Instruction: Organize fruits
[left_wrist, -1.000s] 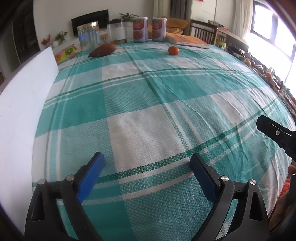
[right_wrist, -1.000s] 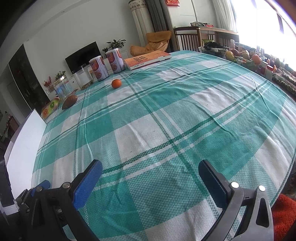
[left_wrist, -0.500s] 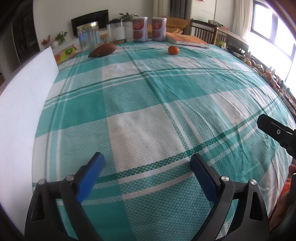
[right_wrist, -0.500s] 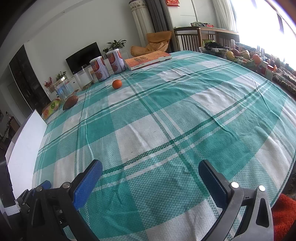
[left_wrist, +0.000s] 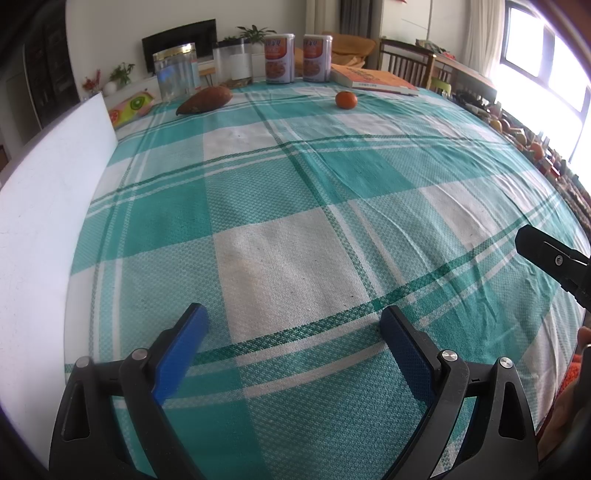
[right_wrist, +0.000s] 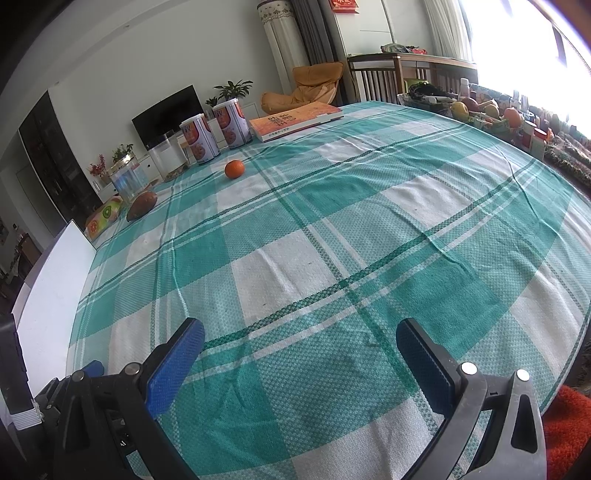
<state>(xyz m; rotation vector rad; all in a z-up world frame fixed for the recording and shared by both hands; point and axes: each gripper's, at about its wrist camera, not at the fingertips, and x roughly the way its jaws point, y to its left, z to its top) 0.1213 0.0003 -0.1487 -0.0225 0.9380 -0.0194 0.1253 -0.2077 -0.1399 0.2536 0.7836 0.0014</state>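
Reaching comes first: both hand-held grippers, left (left_wrist: 291, 338) and right (right_wrist: 299, 345), hover spread and empty, far from the orange (right_wrist: 234, 168) across the worktop (right_wrist: 369, 229).

The table (right_wrist: 369, 229) under teal plaid cloth carries an orange (right_wrist: 234, 168), sweet potato (right_wrist: 142, 205), two cans (right_wrist: 214, 129) — and a book (right_wrist: 295, 120).

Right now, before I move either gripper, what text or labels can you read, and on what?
None can be read.
Two cans: printed labels, too blurred.
Orange book: dark cover characters, too small.
Red sign high on the far wall: unreadable.
Fruit-print pack: pictures only, no lettering visible.
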